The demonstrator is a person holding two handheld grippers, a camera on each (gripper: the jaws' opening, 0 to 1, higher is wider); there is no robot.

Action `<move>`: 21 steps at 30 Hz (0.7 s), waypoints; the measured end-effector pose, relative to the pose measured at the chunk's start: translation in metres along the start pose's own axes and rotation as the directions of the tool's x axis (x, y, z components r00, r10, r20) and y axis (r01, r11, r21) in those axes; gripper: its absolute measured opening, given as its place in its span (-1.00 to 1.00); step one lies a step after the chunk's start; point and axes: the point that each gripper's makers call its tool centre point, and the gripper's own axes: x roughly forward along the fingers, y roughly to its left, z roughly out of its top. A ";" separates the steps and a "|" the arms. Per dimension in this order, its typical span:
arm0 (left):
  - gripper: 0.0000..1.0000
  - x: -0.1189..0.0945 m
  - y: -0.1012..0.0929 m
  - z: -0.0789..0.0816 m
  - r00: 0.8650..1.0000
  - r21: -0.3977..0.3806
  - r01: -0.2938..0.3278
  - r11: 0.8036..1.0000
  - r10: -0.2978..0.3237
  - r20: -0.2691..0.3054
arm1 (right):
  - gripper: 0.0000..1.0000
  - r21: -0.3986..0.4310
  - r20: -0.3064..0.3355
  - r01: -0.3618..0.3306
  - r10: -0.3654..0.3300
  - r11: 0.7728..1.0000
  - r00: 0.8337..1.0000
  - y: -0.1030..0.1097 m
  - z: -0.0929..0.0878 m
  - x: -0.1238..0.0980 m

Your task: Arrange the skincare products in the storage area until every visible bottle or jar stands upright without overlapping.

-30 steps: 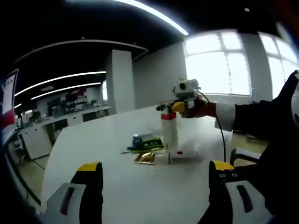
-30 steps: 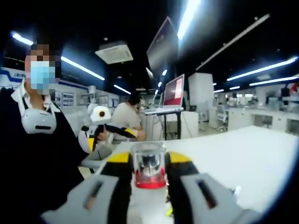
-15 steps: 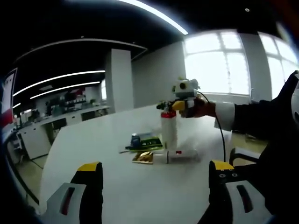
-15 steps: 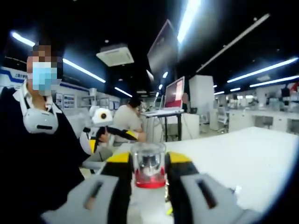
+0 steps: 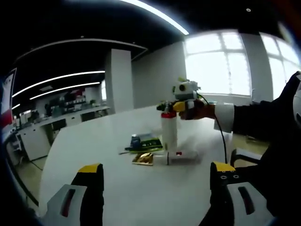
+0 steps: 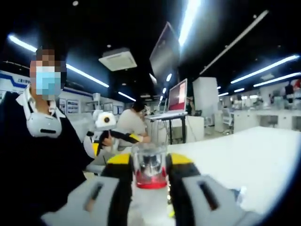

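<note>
White worktop point(image 5: 117, 188), office w/ big windows point(image 5: 218, 66), ceiling strip lights. R claw point(image 6: 151, 172) pinches upright white bottle point(image 5: 169, 133) by clear cap, above lying tube point(image 5: 181, 157), sachets. L claw point(image 5: 155, 176) spread.

The table point(image 5: 108, 141) is plain white. The bottle point(image 5: 169, 134) is white with a red band under a clear cap point(image 6: 149, 157). The tube point(image 5: 181, 157) beside it is white with a small red mark. A flat packet point(image 5: 145, 158) is gold, and the carton point(image 5: 149, 141) behind it is green with a dark blue jar point(image 5: 136, 141) at its end. Both grippers' fingers point(image 5: 91, 168) are black with yellow tips; their bodies are grey with red slots. The person's sleeve point(image 5: 263, 120) is black with a white cuff point(image 5: 225, 117).
</note>
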 end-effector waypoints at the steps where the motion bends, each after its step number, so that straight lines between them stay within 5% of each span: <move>1: 0.91 0.000 0.000 0.000 1.000 -0.001 -0.001 1.000 0.001 -0.001 | -0.41 0.000 -0.014 0.010 -0.010 1.000 1.000 -0.001 -0.003 0.000; 5: 0.91 -0.001 0.000 -0.001 1.000 0.003 -0.001 1.000 0.001 -0.005 | -0.15 -0.012 0.004 0.077 -0.077 0.997 0.997 -0.003 0.000 0.000; 8: 0.91 0.000 0.001 -0.002 1.000 0.000 0.000 1.000 0.000 -0.005 | -0.17 -0.067 -0.033 0.153 -0.156 0.986 0.987 -0.007 -0.003 -0.002; 10: 0.91 0.000 0.000 -0.003 1.000 0.001 0.002 1.000 -0.002 -0.008 | -0.13 -0.101 -0.086 0.207 -0.216 0.973 0.973 -0.012 -0.010 -0.003; 15: 0.91 0.001 -0.001 -0.002 1.000 0.002 0.005 1.000 -0.005 -0.008 | -0.06 -0.161 -0.080 0.309 -0.324 0.937 0.943 -0.008 -0.008 0.004; 21: 0.91 -0.001 -0.002 -0.001 1.000 0.005 0.001 1.000 -0.001 -0.005 | -0.08 -0.153 -0.057 0.510 -0.522 0.847 0.851 -0.022 -0.008 -0.004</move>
